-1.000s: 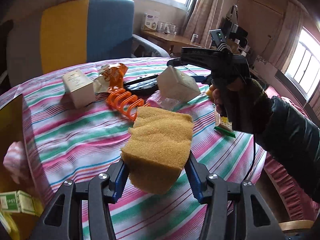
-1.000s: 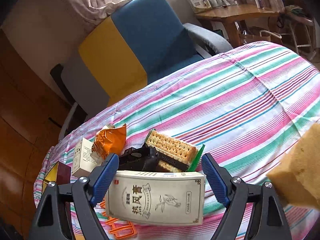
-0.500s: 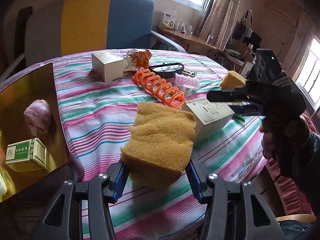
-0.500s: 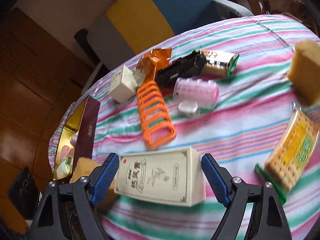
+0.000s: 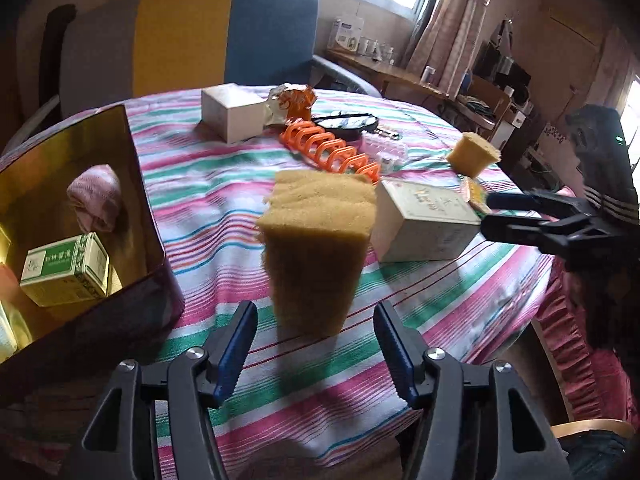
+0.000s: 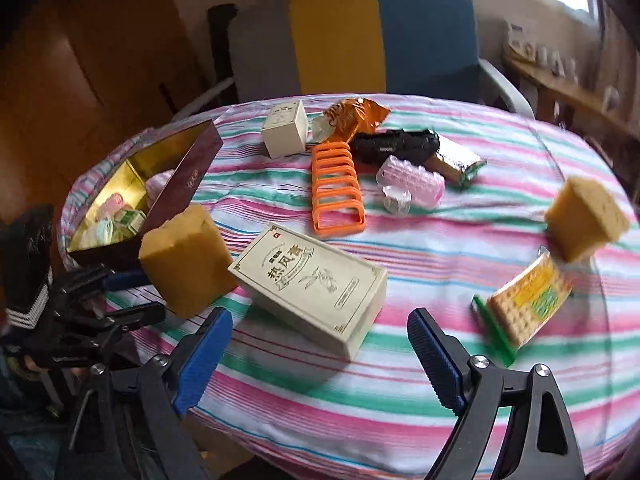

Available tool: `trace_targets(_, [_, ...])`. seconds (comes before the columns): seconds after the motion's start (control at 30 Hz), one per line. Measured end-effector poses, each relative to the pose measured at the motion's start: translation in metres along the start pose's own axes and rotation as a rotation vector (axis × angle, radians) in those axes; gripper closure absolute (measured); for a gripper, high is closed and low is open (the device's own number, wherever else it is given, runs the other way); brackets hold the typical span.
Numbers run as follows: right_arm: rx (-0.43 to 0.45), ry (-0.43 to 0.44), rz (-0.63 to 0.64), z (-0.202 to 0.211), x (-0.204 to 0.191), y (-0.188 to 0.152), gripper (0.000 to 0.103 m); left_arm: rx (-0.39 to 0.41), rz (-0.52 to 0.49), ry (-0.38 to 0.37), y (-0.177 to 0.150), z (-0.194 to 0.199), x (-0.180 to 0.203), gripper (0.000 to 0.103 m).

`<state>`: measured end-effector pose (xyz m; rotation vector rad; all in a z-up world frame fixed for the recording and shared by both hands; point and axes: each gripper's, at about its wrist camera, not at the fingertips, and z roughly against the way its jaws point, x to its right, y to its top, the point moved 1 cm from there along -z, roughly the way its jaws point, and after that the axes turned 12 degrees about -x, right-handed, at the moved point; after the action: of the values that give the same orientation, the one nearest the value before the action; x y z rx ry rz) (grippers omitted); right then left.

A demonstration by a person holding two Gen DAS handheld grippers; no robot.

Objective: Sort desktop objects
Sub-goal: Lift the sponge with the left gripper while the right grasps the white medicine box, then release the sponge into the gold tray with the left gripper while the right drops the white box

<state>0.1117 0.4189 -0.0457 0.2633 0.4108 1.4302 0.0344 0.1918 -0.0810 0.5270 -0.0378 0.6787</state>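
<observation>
A tan sponge (image 5: 316, 256) (image 6: 184, 260) stands just ahead of my left gripper (image 5: 315, 308) (image 6: 148, 294), which is open, its blue pads clear of the sponge's sides. Whether the sponge rests on the striped cloth or hangs just above it I cannot tell. A cream box with Chinese print (image 6: 312, 284) (image 5: 424, 224) lies flat on the cloth. My right gripper (image 6: 320, 312) (image 5: 486, 214) is open, its fingers either side of the box's near end without touching it. An open maroon box with gold lining (image 5: 136, 200) (image 6: 188, 176) sits to the left.
The maroon box holds a green-white carton (image 5: 64, 268) and a pink bundle (image 5: 96, 196). Mid-table lie an orange rack (image 6: 336, 192), a white carton (image 6: 284, 128), an orange bag (image 6: 352, 116), a black pouch (image 6: 396, 144) and a pink case (image 6: 412, 176). At right are another sponge (image 6: 584, 216) and crackers (image 6: 524, 304).
Both grippers have let go. The sponge is now free ahead of the left fingers and the cream box lies on the cloth. Both views swung toward the maroon box.
</observation>
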Motion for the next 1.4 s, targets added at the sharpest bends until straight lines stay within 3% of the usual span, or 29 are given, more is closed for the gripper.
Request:
trace_targets(0.13, [-0.086, -0.092, 0.242, -0.012, -0.011, 0.016, 0.010, -0.006, -0.044, 0.012, 0.001, -0.001, 0.008, 0.037])
trace_targets(0.23, [-0.140, -0.123, 0.353, -0.024, -0.016, 0.024, 0.010, -0.018, -0.052, 0.015, 0.003, -0.006, 0.010, 0.037])
trace_targets(0.47, [-0.208, -0.141, 0.455, -0.048, -0.021, 0.039, 0.010, -0.032, -0.048, 0.023, 0.015, -0.014, 0.004, 0.037])
trace_targets(0.63, [-0.230, -0.118, 0.429, -0.060, -0.018, 0.044, 0.010, -0.050, -0.051, 0.023, 0.027, -0.024, 0.004, 0.037])
trace_targets(0.8, [-0.260, -0.057, 0.305, -0.068, -0.008, 0.040, 0.013, -0.076, -0.017, 0.028, 0.031, -0.033, 0.001, 0.038])
trace_targets(1.03, [-0.214, -0.103, 0.243, -0.063, -0.010, 0.036, 0.034, -0.087, 0.031, 0.041, 0.034, -0.038, -0.005, 0.038])
trace_targets(1.13, [-0.208, -0.118, 0.255, -0.058, -0.017, 0.035, 0.045, -0.076, 0.051, 0.023, 0.033, -0.035, -0.008, 0.043])
trace_targets(1.3, [-0.198, -0.115, 0.233, -0.048, -0.028, 0.022, 0.047, -0.054, 0.056, 0.012, 0.029, -0.027, -0.007, 0.052])
trace_targets(1.4, [-0.164, -0.100, 0.166, -0.039, -0.028, 0.013, 0.047, -0.028, 0.053, 0.003, 0.027, -0.017, -0.005, 0.053])
